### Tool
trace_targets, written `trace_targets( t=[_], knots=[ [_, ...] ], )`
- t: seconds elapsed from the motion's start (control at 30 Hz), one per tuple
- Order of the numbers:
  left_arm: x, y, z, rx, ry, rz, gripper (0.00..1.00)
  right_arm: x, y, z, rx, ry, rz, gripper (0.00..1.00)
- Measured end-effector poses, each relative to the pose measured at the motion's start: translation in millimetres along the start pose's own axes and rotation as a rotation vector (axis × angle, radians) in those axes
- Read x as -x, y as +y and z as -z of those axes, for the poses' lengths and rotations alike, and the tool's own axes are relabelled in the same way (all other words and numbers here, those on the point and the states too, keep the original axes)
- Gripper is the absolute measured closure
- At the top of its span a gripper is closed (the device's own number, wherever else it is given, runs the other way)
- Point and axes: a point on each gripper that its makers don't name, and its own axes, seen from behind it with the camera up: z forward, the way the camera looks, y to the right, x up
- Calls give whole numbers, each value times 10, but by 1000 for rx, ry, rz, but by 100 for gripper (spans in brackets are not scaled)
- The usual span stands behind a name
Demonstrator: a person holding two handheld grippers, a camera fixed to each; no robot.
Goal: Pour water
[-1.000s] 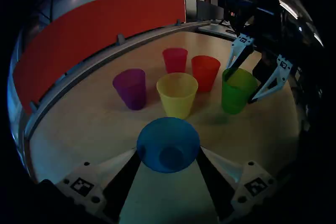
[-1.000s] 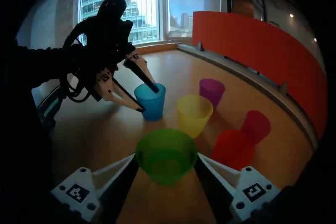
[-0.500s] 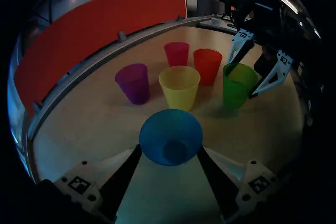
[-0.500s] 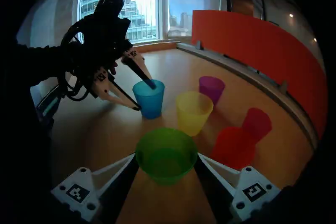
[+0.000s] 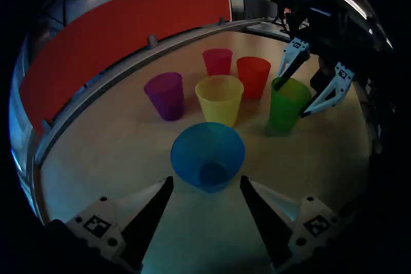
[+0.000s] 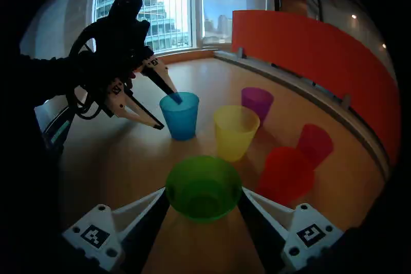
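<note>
No legible text, label or number anywhere

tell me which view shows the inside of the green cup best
The right gripper view: the green cup sits close between the fingers of the right gripper, mouth open to the camera, so its inside shows. The left gripper view shows it farther off, from the side, beside the red cup.

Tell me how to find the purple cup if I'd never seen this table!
Look for the long red wall along the wooden table. The purple cup stands on the wall side of the yellow cup. It's the only purple one, standing free.
</note>
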Motion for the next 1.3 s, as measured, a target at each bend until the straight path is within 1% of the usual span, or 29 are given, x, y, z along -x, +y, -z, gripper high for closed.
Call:
trace_targets(
  t=[0.3, 0.43, 0.5, 0.6, 0.8, 1.0, 1.3],
  knots=[
    [11, 57, 33, -1, -9, -3, 4, 31, 16, 20, 20, 0, 2, 6],
    [21, 41, 63, -9, -7, 0, 4, 63, 8, 35, 22, -6, -9, 3],
    [27, 31, 80, -13, -6, 5, 3, 78, 0, 45, 22, -8, -13, 1],
    [37, 7, 111, -22, 1, 15, 4, 75, -2, 76, 28, -3, -16, 0],
    [52, -52, 227, -46, 21, 37, 4, 126, 13, 181, 48, -2, -24, 0],
    [59, -85, 347, -72, 45, 62, 3, 115, 29, 311, 76, 17, -39, 0],
    [98, -54, 514, -95, 74, 100, 4, 122, 31, 537, 116, 39, -52, 0]
  ],
)
